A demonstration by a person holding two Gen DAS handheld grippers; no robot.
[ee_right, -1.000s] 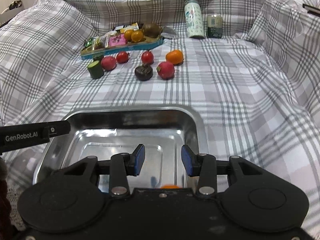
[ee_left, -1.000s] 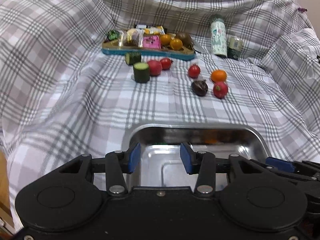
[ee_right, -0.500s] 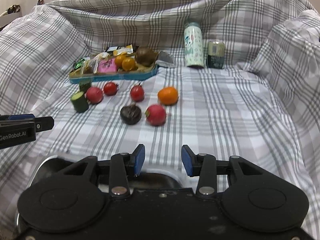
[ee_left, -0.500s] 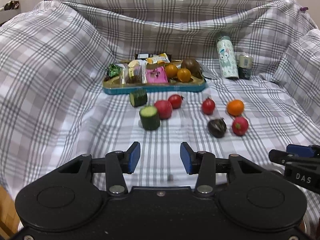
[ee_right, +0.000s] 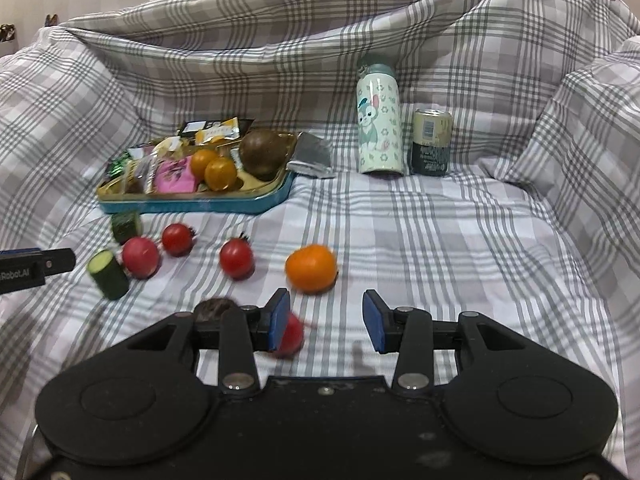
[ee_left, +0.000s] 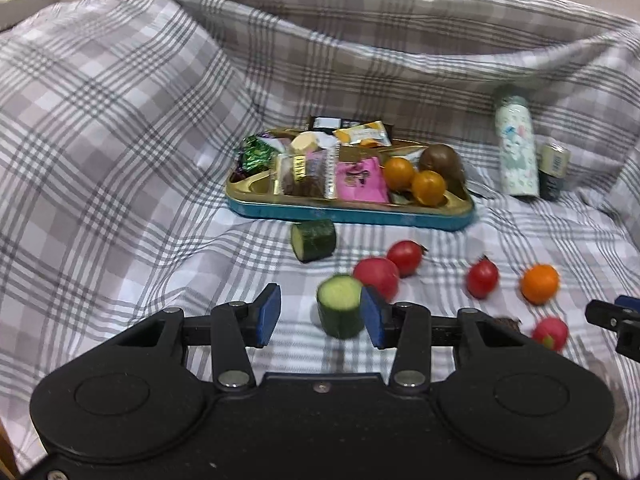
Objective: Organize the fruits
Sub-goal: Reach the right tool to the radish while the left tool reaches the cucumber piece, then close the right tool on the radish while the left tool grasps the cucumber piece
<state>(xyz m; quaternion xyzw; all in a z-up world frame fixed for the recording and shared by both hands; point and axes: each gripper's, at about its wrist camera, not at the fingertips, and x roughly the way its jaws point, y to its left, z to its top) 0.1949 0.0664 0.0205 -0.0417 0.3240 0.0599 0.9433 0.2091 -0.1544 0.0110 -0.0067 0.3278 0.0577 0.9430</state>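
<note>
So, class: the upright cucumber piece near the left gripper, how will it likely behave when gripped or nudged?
The cucumber piece stands on a flat cut end, so it probably won't roll unless tipped. It looks firm, likely holding shape between the left gripper pads. The soft cloth may let it topple.

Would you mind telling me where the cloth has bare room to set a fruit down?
The widest free patch lies right of the orange fruit, in front of the bottle and can. It is crowded between the tray and both grippers.
</note>
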